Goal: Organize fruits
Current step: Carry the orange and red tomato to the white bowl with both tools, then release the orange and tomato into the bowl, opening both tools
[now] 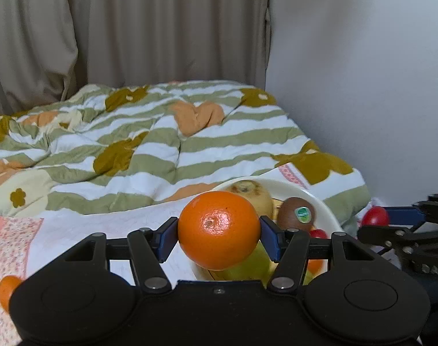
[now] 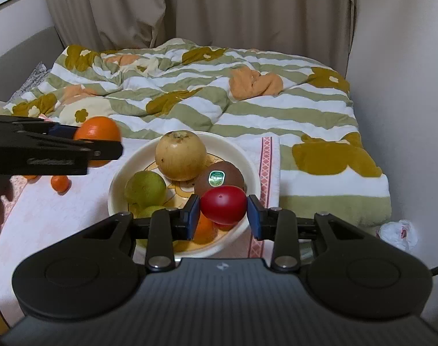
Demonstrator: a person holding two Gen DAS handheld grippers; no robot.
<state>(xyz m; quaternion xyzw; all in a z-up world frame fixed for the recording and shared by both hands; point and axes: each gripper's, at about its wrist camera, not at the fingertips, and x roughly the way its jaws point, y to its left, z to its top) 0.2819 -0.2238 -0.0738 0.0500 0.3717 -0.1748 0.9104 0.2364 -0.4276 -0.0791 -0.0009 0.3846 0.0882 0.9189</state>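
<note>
Left tongs (image 1: 219,232) clench an orange (image 1: 219,229), right tongs (image 2: 223,212) a tomato (image 2: 224,204), both held above the bowl (image 2: 247,155), probably for dropping in.

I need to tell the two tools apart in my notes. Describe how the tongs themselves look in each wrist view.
Both tools look alike: matte black plastic bodies with two round raised discs, black linkage arms joined by silver rivets, and blue pads on the fingertips. The left tongs show a small screw in the body's middle; the right tongs show a small pale emblem there. Seen side-on, each carries embossed lettering, too blurred to read.
</note>
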